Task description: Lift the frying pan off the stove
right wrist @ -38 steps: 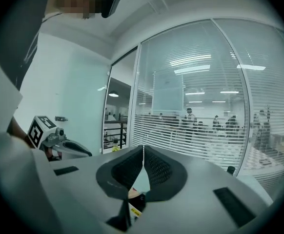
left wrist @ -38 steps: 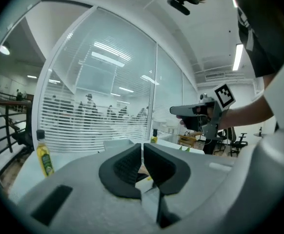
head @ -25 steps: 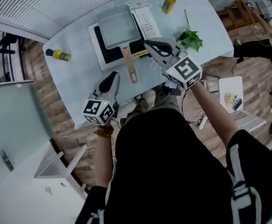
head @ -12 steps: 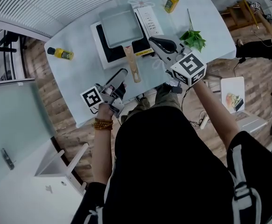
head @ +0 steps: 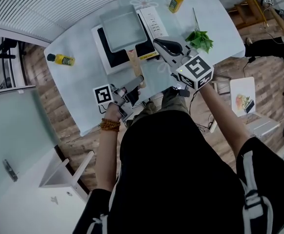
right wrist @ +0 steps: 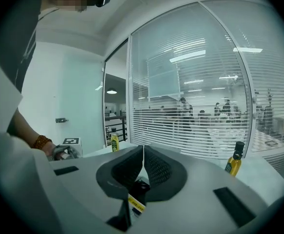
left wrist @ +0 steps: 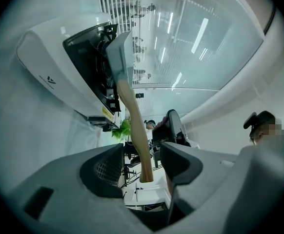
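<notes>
- Frying pan (head: 122,29), a grey rectangular one, rests on the stove (head: 154,22). Both stand on the pale table (head: 78,79), the biggest thing under my head view, so the lift has not begun.
- That stove is a white induction unit with a black top, near the table's middle. The pan sits over the far part of the black top.
- From the pan a wooden handle (head: 134,66) runs toward me, past the stove's front edge and over bare tabletop.
- My left gripper (head: 134,89) lies level at the handle's free end. Its jaws have just been opening and stand wide, with the handle's tip between them. In the left gripper view I see a gap on either side, so no pad presses on the wood.
- My right gripper (head: 157,43) hovers over the stove's front right corner, jaws together with nothing in them.
- Smaller things lie well apart from the pan: green herbs (head: 199,40) to the right, a yellow oil bottle (head: 177,0) at the far edge, and a second oil bottle (head: 61,58) at the left.
- Left to do, as I judge it: slide further along the handle, close on it, and raise the pan clear.
</notes>
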`<state>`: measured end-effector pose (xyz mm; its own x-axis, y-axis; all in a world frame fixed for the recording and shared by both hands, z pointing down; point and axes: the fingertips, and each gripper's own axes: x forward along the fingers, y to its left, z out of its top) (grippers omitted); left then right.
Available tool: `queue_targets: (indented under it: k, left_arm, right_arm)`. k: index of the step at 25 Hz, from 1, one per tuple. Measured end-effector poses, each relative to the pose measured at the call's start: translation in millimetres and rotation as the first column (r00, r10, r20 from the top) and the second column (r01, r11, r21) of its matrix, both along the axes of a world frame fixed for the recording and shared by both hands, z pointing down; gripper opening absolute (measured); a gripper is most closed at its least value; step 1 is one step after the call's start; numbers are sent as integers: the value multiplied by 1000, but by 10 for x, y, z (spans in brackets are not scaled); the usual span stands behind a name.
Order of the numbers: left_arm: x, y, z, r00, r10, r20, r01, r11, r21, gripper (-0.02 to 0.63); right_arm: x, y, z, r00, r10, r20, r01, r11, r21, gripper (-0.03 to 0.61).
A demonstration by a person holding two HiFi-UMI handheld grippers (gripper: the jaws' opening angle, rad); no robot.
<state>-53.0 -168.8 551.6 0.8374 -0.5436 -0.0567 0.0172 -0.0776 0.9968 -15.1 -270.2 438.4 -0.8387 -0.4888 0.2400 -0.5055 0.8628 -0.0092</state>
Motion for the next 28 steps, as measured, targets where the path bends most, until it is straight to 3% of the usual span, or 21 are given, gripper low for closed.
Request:
queue_targets:
  k: [5, 8, 11, 15, 19, 26, 28]
  left_arm:
    - [146, -97, 19, 1000, 4, -5, -4, 1000, 4, 233]
    - [202, -118, 47, 1000, 18, -7, -18, 1000, -5, 182]
    - [246, -119, 28, 998, 54, -39, -55, 998, -24, 104]
    - [272, -119, 2, 994, 89, -66, -92, 995, -41, 89]
    - [282, -107, -2, 993, 88, -74, -92, 995, -48, 84]
    - [295, -115, 12, 995, 75, -68, -79, 995, -56, 84]
    - [299, -114, 11, 995, 71, -66, -75, 996, -56, 83]
  right_arm:
    - [-8, -2, 56, 1000, 2, 1, -2, 1000, -14, 8]
    - [34, -33, 60, 1000, 13, 14, -12, 1000, -24, 6]
    - [52, -65, 123, 999, 2, 49, 3, 995, -100, 6]
    - [36, -88, 227, 994, -35, 105, 57, 974, -219, 6]
    - [9, -74, 396, 993, -85, 75, 103, 959, -265, 6]
    - [-61, -98, 578, 980, -127, 156, 185, 872, -453, 22]
    - [-112, -60, 596, 973, -158, 171, 224, 835, -502, 63]
